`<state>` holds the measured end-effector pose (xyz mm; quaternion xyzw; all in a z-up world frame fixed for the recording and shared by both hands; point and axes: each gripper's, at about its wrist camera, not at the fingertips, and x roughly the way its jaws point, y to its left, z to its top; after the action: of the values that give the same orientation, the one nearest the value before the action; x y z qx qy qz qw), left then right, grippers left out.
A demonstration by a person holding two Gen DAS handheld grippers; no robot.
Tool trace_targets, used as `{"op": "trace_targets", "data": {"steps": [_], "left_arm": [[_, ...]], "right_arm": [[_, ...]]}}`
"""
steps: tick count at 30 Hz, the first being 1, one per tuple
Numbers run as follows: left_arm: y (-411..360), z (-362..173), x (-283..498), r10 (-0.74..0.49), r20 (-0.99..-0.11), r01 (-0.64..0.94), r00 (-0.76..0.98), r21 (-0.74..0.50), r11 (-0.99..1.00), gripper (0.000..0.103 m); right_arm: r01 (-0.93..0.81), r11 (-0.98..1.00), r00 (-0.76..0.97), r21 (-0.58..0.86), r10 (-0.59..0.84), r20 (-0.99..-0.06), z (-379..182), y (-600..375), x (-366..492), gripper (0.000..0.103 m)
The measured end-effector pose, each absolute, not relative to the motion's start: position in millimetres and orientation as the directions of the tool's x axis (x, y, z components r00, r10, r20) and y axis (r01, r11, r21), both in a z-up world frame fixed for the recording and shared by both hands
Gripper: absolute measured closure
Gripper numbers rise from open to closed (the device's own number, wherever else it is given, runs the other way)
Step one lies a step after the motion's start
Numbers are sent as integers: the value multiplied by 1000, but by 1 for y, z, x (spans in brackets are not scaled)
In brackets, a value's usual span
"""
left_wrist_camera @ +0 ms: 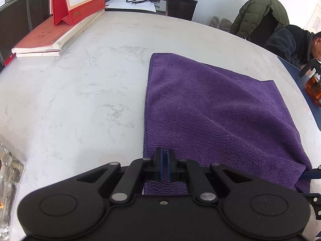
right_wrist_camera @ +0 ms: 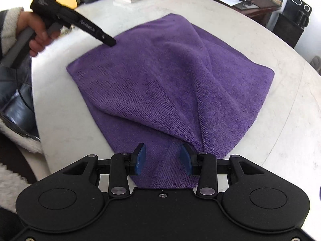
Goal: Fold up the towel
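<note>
A purple towel lies on the white marble table, folded over itself with slanting creases. My left gripper is shut, its closed tips resting on the cloth just inside the towel's left edge; I see no cloth between the pads. In the right wrist view, the left gripper touches the towel at its far left edge. My right gripper is open above the towel's near bunched corner. Its blue pads stand clear of the cloth.
Stacked books and a red desk calendar sit at the table's far left. A seated person and an amber bottle are at the right edge. Glassware stands at the near left. A hand holds the left gripper.
</note>
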<state>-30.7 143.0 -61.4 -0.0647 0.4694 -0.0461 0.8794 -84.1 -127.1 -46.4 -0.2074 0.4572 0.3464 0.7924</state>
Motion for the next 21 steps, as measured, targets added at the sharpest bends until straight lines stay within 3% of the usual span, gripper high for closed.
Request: {"op": "trace_targets", "data": {"steps": [4, 7, 13, 21], "left_arm": [[145, -62, -31, -151, -817, 32, 556, -161, 986, 98], [146, -62, -30, -156, -818, 29, 553, -168, 985, 98], [142, -61, -30, -137, -822, 29, 552, -146, 989, 98], [139, -60, -28, -123, -829, 29, 546, -128, 991, 98]], "right_arm": [[-746, 666, 337, -8, 368, -867, -45, -130, -85, 66], [-758, 652, 326, -3, 375, -868, -44, -134, -84, 72], [-786, 616, 330, -41, 362, -872, -44, -140, -81, 98], [-809, 588, 303, 24, 451, -840, -37, -161, -87, 102]]}}
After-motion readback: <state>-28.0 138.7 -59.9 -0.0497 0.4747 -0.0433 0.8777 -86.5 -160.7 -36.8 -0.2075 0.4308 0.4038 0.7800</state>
